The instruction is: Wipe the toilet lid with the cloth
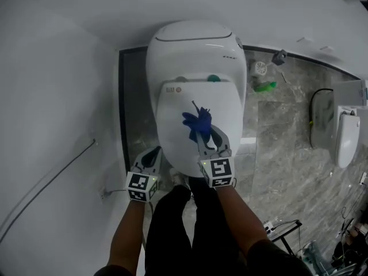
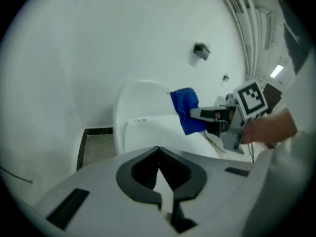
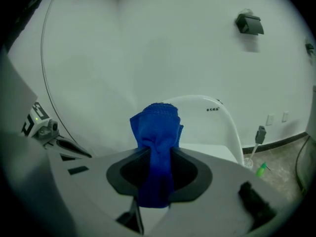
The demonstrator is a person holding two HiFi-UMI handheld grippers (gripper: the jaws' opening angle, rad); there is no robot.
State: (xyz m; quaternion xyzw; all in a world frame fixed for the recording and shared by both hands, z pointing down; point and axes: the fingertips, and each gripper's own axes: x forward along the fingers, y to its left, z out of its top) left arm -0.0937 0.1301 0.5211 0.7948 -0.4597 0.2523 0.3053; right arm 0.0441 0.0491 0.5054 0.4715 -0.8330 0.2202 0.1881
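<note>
– Fingers on the right gripper: how do they stand?
– Clenched on the blue cloth. It is bunched between them, and a wad of it sticks out past the tips.
– And the left gripper?
– Its fingers are pressed together, tip against tip, with nothing between them.
– Now the surroundings, biggest first.
– White wall stands behind the toilet and along its left side. Grey stone-patterned floor shows on both sides of the toilet, widest on its right. The toilet is white, and its lid is down. A person stands at the toilet's front end, in black trousers, with bare forearms.
– Where are the grippers?
– The right gripper is over the front half of the lid, pointing toward the toilet's back. The left gripper is at the toilet's front left corner, just off the lid's edge and apart from the right one.
– The cloth?
– Over the middle of the lid, in the right gripper's fingers. Whether it touches the lid I cannot tell.
– Anything smaller?
– A thin cable runs along the wall left of the toilet. A small green object lies on the floor to the toilet's right, near the wall.
</note>
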